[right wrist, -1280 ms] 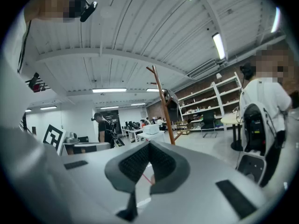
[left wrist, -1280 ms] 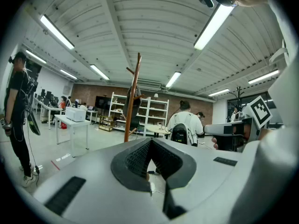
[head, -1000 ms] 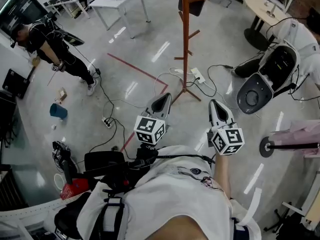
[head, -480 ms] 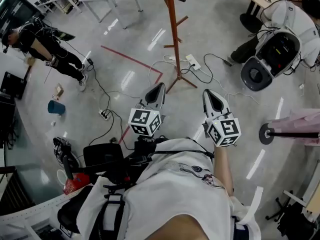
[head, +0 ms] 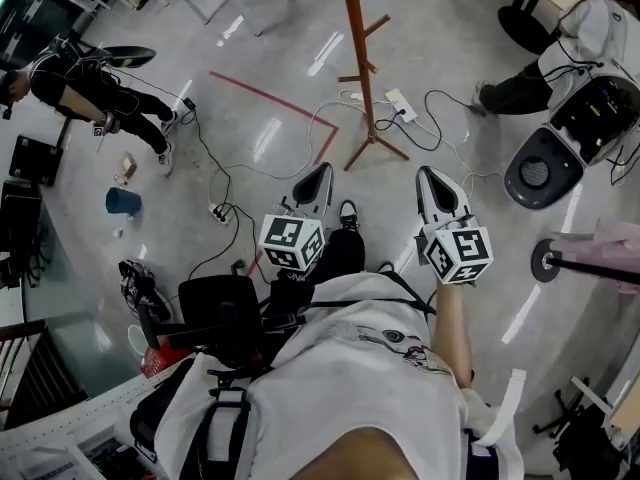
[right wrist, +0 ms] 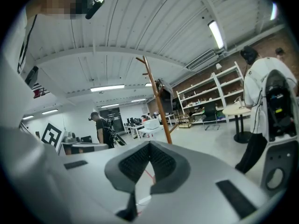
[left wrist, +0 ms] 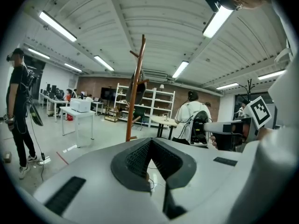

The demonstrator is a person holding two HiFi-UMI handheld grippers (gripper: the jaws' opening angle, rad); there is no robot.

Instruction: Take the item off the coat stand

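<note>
The brown wooden coat stand rises from the floor ahead of me, its feet among cables. A dark item hangs near its top, seen also in the right gripper view as the dark item on the stand. My left gripper and right gripper are held side by side at waist height, both pointing toward the stand and well short of it. Each is shut with nothing between its jaws. In the left gripper view the stand is a few steps beyond the left gripper.
White cables and a power strip lie round the stand's feet. A person in black stands at the left near a blue bucket. A person in white with a grey machine is at the right. Red tape marks the floor.
The view has shifted a little and the stand's feet sit slightly higher in it. A shoe now shows between the grippers. Both grippers keep the same pose, still shut.
</note>
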